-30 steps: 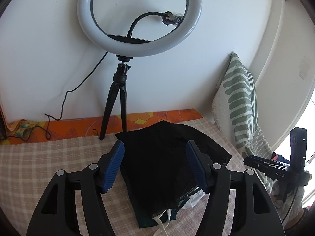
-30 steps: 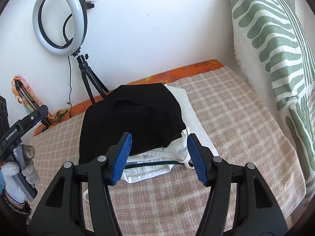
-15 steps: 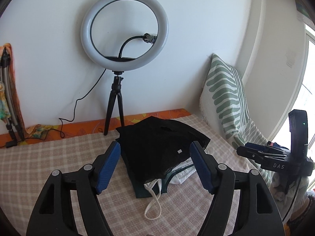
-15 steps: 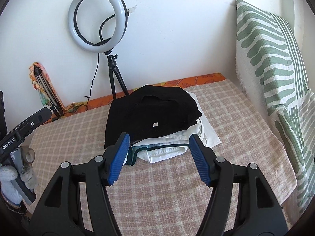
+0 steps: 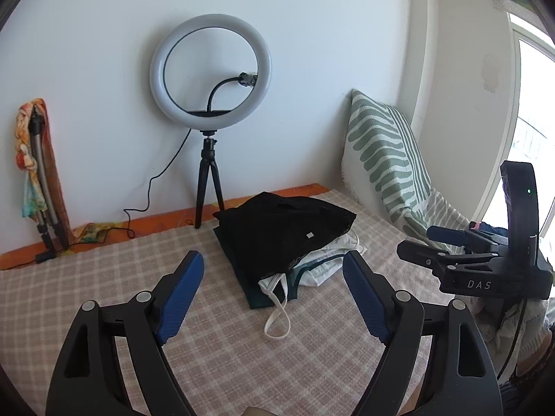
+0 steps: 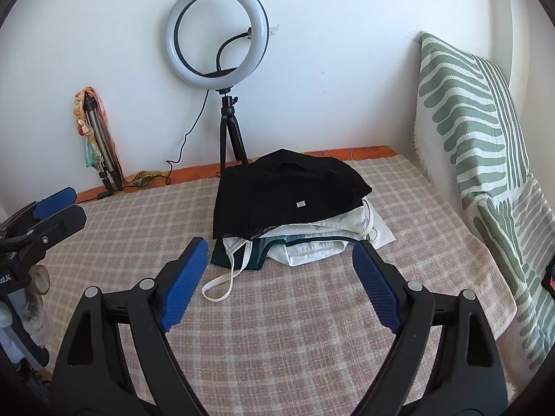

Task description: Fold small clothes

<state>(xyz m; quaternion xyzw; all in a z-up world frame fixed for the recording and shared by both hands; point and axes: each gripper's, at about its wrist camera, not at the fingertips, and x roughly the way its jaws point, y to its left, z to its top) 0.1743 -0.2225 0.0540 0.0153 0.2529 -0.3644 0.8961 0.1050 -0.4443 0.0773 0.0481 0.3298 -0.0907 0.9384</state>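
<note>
While both grippers hang above the checked bed (image 6: 312, 329), neither holds or touches anything. Left gripper (image 5: 272, 298) gapes wide, blue pads far apart; right gripper (image 6: 279, 286) is spread just as wide. Ahead of them sits the clothes pile (image 6: 295, 228): a black top (image 5: 281, 232) over white and dark green pieces, one white strap (image 6: 222, 284) trailing loose toward the grippers.

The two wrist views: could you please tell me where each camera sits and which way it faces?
Left wrist: on the left tool, facing the clothes pile and ring light; the right tool shows at right.
Right wrist: on the right tool, facing the same pile; the left tool shows at left.
Shared: pile, ring light, striped pillow.
</note>
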